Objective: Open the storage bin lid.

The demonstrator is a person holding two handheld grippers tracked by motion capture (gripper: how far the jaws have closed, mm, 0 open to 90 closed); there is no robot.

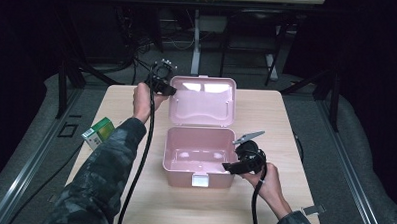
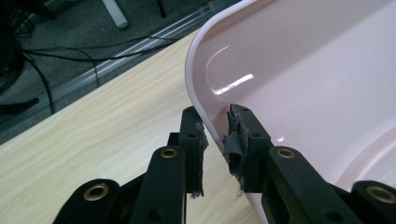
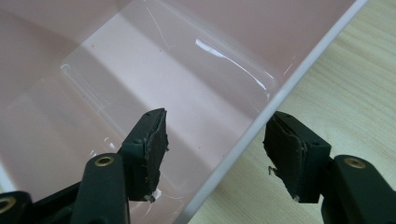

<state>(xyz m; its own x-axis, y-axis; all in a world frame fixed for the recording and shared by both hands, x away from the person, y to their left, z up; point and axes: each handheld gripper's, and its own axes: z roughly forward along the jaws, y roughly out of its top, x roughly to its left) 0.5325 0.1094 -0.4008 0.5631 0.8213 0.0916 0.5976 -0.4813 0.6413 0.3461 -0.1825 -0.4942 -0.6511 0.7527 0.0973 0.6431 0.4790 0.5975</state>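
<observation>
Pink box (image 1: pixel 199 159) stands open on the table (image 1: pixel 281 115). My left gripper (image 2: pixel 215 140) pinches the lid (image 1: pixel 203 99) at its far-left edge. My right gripper (image 3: pixel 212 154) straddles the box's right wall, pads apart, not pressing.

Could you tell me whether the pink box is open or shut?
Open: the pink box has its lid swung back, baring an empty inside.

Camouflage sleeves; each black claw (image 1: pixel 162 80) has brass-ringed screws, frayed pads and a trailing cable.
</observation>
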